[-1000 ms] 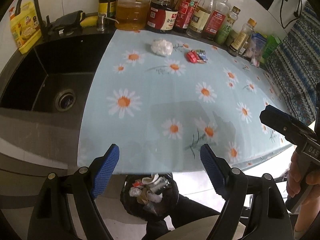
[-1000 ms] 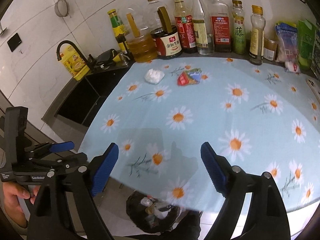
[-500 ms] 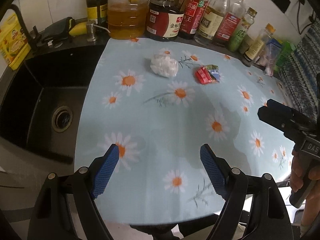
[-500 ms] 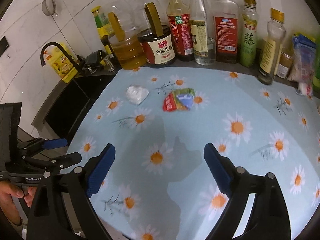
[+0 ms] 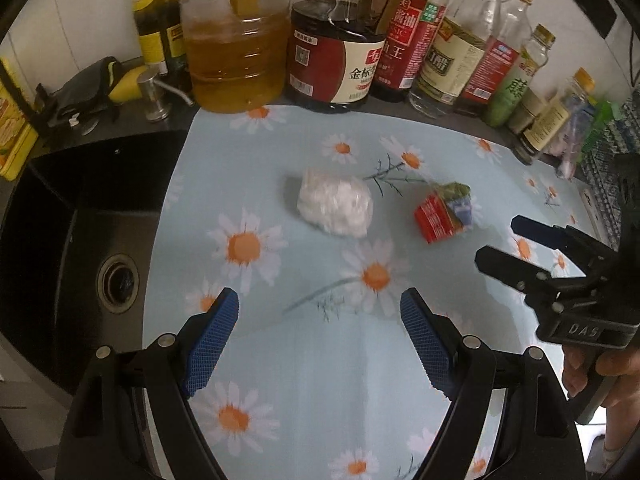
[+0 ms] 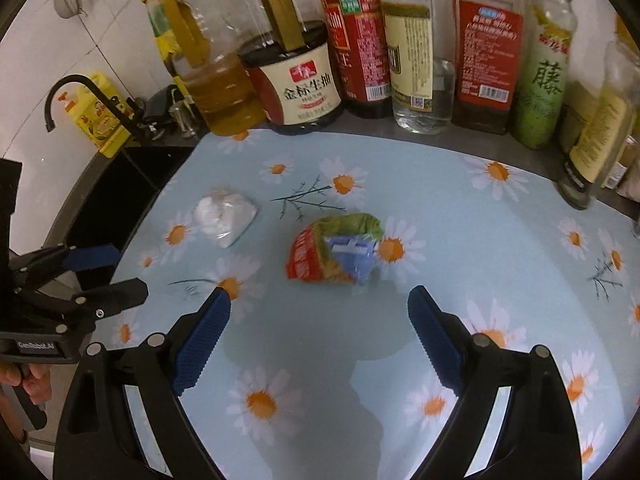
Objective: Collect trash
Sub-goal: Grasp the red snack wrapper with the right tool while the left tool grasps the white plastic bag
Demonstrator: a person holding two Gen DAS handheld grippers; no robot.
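The left gripper (image 5: 320, 320) is hovering over the daisy-print tablecloth (image 5: 320, 400) with its blue pads spread wide and nothing between them. Just ahead of its fingers, slightly left of centre, a crumpled white wad (image 5: 335, 207) is lying on the cloth. To the right of that wad, and well apart from it, a crushed red, green and blue wrapper (image 5: 442, 216) is sitting.

The right gripper (image 6: 320, 320) is also standing wide apart and empty, with that same wrapper (image 6: 334, 254) lying directly ahead of it, close in front of the gap between its tips. The white wad (image 6: 224, 216) is lying farther ahead and to its left. Beyond both pieces, a row of sauce and oil bottles (image 6: 296, 80) is lining the wall, and a black sink (image 5: 80, 232) is sitting to the left of the left gripper.
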